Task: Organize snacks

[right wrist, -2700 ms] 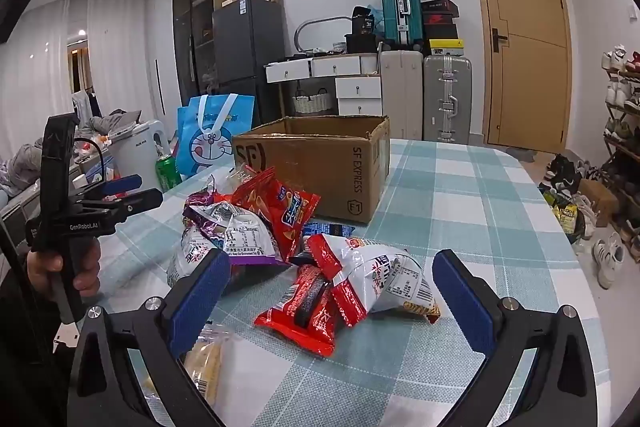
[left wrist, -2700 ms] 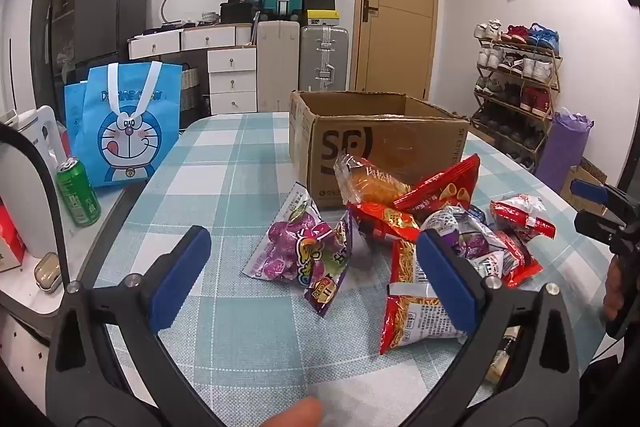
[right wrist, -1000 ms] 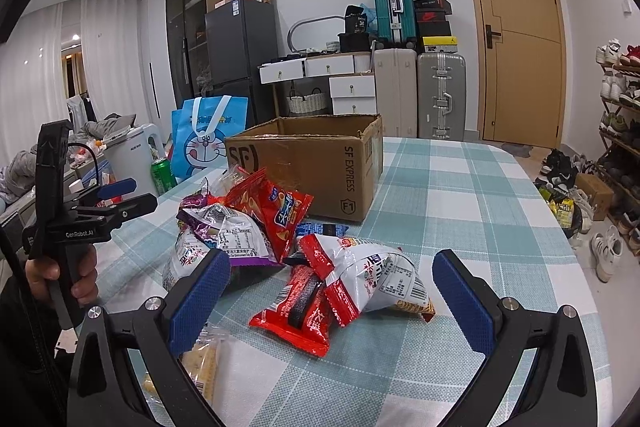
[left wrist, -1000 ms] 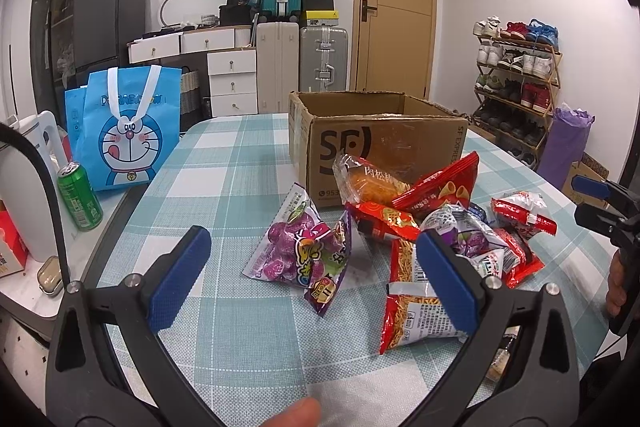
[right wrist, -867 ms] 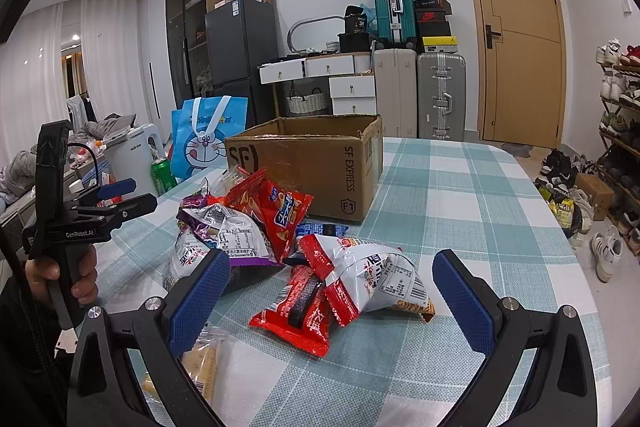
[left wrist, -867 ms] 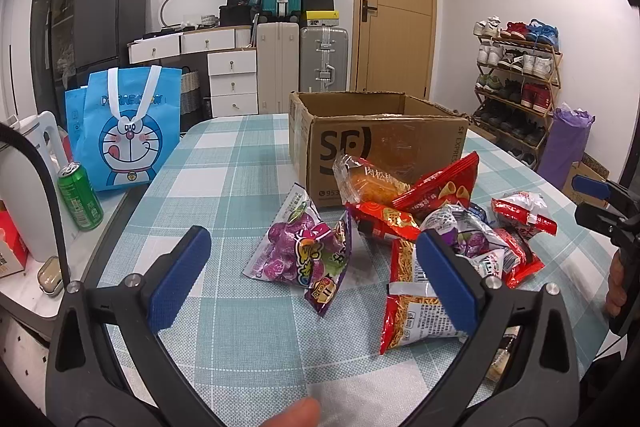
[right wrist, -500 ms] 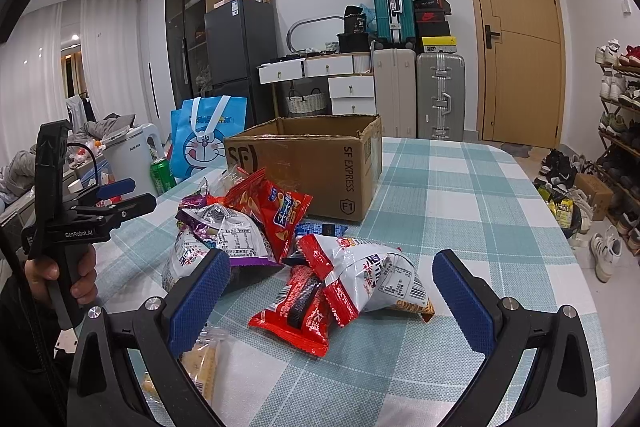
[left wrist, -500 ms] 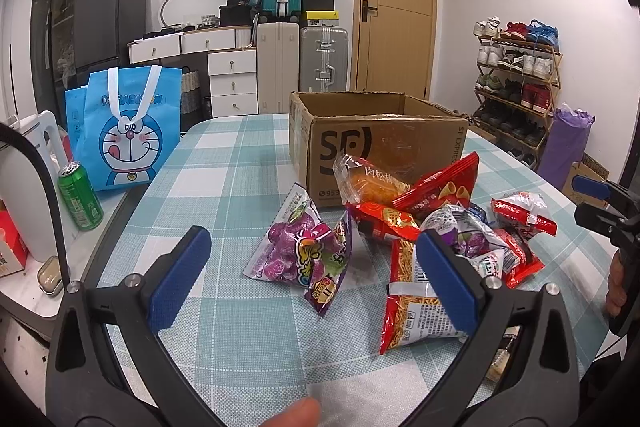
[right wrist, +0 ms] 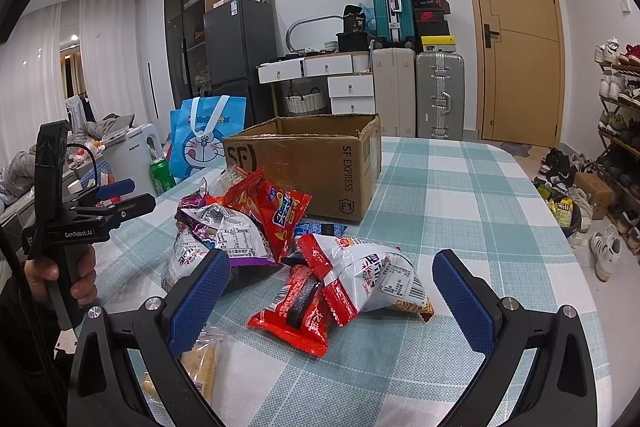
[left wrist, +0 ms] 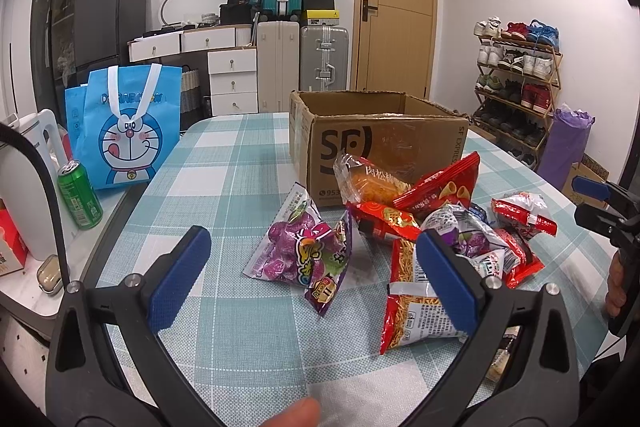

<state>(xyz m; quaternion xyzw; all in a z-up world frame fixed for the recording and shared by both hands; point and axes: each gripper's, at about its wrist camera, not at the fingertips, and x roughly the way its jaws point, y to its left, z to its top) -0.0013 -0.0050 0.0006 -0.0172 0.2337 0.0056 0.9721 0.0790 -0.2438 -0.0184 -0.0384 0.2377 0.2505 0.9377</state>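
A pile of snack packets lies on the checked tablecloth in front of an open cardboard box [left wrist: 376,143], which also shows in the right wrist view [right wrist: 320,163]. A purple candy bag [left wrist: 304,251] lies nearest my left gripper [left wrist: 312,275], which is open and empty just short of it. A red noodle bag [left wrist: 412,303] lies by its right finger. My right gripper [right wrist: 328,291] is open and empty, hovering over a white and red bag [right wrist: 368,279] and a red packet [right wrist: 300,311]. A red chip bag [right wrist: 276,211] leans on the pile.
A blue Doraemon bag [left wrist: 124,131] and a green can [left wrist: 80,195] stand off the table's left edge. A white appliance [left wrist: 24,187] is beside them. Suitcases, drawers and a shoe rack [left wrist: 516,83] line the walls. A cracker packet [right wrist: 200,367] lies at the near edge.
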